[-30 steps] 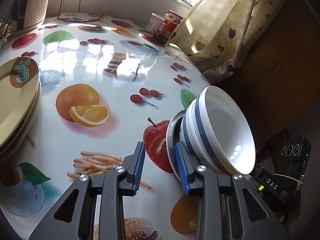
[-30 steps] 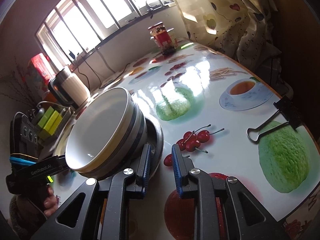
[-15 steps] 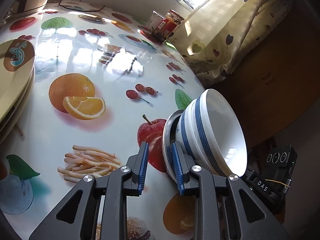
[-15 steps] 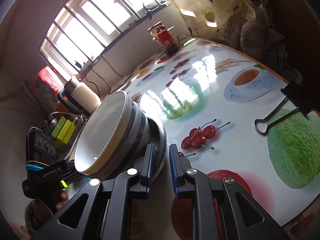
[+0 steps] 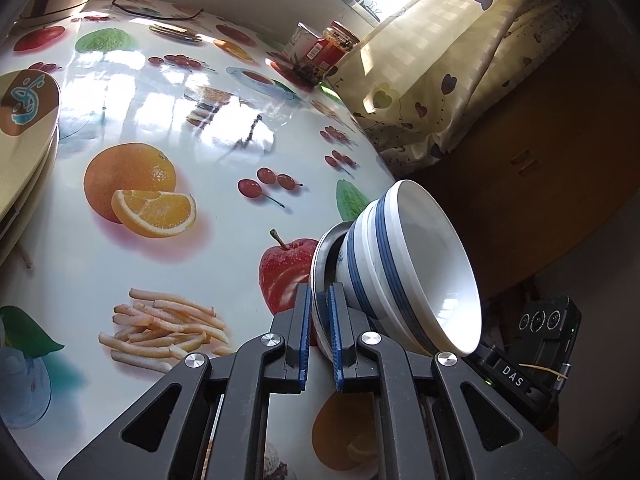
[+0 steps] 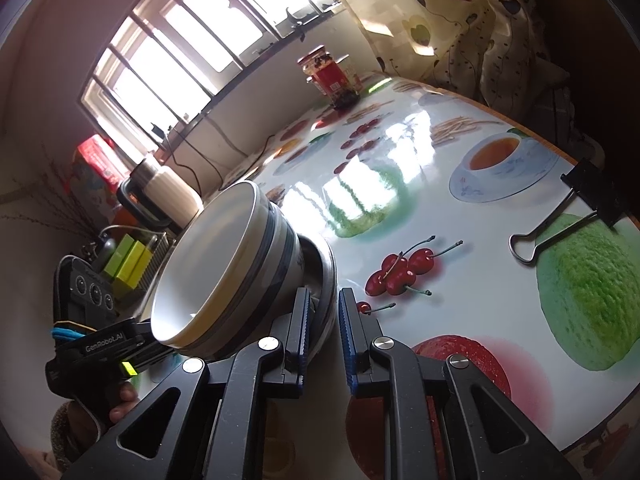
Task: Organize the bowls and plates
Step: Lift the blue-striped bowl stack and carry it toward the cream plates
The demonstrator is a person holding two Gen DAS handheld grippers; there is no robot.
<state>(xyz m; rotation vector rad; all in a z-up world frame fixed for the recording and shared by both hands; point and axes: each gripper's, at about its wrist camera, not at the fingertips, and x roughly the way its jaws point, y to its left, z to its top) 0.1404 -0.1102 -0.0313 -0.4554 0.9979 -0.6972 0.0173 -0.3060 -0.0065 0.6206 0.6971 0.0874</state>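
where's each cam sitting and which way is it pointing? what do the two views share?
Left wrist: on the left hand-held gripper, angled down across the table, pinching the metal plate under the stacked bowls; no body visible.
Right wrist: on the right hand-held gripper, facing the window; fingers show.
Shared: plate, bowls, red jar, each other's gripper.

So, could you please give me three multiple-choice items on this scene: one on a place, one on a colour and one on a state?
1. Where is the black binder clip? A in the bowls; B at the edge of the table; C on a jar.
2. The bands on the white bowls are: A red; B green; C blue.
3. The right gripper is: A wide open; B shut on the rim of the metal plate; C holding a jar.
Answers: B, it clamps the table's edge; C, blue stripes ring the bowls; B, its pads pinch the rim.
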